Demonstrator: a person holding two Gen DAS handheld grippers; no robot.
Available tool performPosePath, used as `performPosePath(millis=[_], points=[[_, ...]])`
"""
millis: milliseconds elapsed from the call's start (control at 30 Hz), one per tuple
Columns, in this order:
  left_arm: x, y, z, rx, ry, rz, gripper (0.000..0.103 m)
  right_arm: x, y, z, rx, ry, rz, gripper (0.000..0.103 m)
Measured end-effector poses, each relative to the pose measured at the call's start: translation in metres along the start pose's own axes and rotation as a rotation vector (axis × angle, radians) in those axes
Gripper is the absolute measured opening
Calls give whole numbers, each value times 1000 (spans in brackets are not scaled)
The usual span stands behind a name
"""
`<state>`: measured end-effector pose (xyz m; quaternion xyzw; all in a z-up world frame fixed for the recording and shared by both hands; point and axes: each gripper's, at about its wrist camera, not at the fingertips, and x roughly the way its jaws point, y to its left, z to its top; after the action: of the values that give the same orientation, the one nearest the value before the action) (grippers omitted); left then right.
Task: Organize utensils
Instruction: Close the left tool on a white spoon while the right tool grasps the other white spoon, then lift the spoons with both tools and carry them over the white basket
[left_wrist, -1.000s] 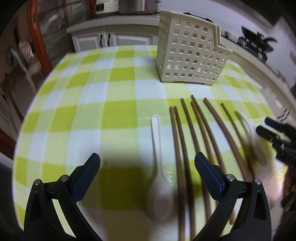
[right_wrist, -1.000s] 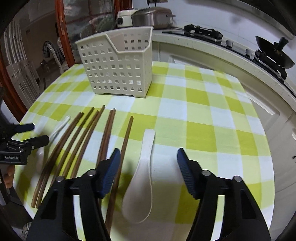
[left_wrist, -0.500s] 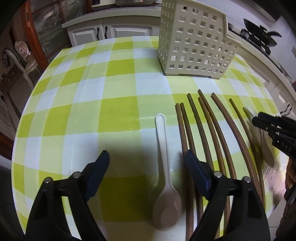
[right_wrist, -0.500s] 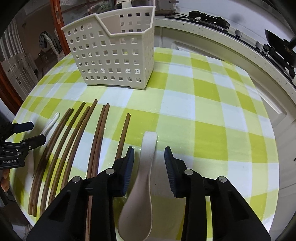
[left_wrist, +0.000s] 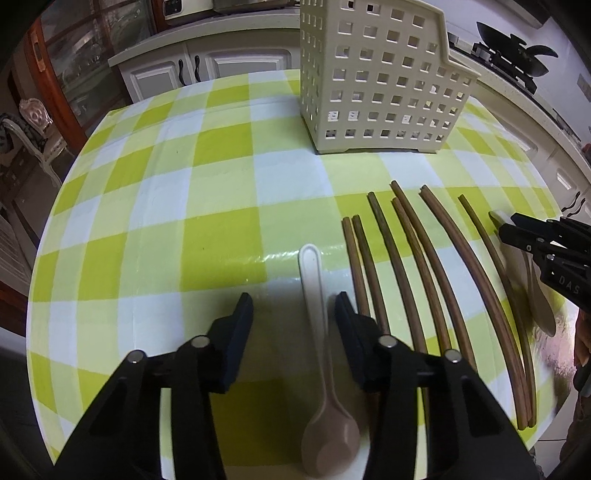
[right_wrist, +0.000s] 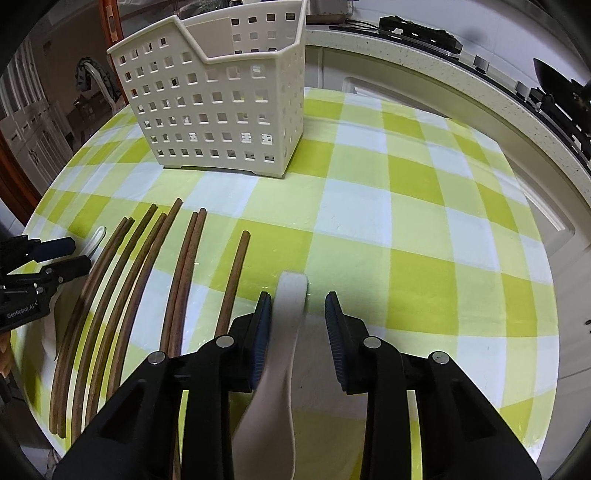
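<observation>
On the checked counter (left_wrist: 221, 236), each hand's tool straddles one spoon.

Left spoon: white spoon (left_wrist: 317, 317) lies flat, handle toward the basket, bowl near the counter's edge; it sits just left of the chopsticks, so it can be taken alone.

Left tool: the left tool (left_wrist: 293, 314) is closing, jaws narrow; the handle is between them, nearer the right pad, with gaps showing on both sides.

Right spoon: the second spoon (right_wrist: 284, 332) lies right of the chopsticks, handle toward the basket.

Right tool: the right tool (right_wrist: 298, 314) is closing; its left pad looks against the handle, the right pad clearly off it.

Chopsticks: brown chopsticks (left_wrist: 406, 266) lie side by side between the two spoons, untouched.

Basket: the slotted cream basket (right_wrist: 221, 107) stands upright behind everything, well apart, open top ready to receive utensils.
</observation>
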<state>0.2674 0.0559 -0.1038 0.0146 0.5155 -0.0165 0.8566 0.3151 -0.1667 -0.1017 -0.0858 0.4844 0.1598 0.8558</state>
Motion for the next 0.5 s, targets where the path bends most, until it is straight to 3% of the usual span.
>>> performPosePath(millis=[133, 300, 433, 500], points=[[0, -1, 3, 1, 8, -4, 27, 3, 2, 1, -12, 3, -1, 29], [-2, -11, -2, 35, 9, 12, 26, 3, 2, 1, -15, 3, 0, 28], [-1, -16, -2, 53, 7, -1, 13, 3, 2, 1, -16, 1, -1, 28], [-1, -19, -1, 66, 8, 2, 12, 3, 1, 1, -18, -1, -1, 28]])
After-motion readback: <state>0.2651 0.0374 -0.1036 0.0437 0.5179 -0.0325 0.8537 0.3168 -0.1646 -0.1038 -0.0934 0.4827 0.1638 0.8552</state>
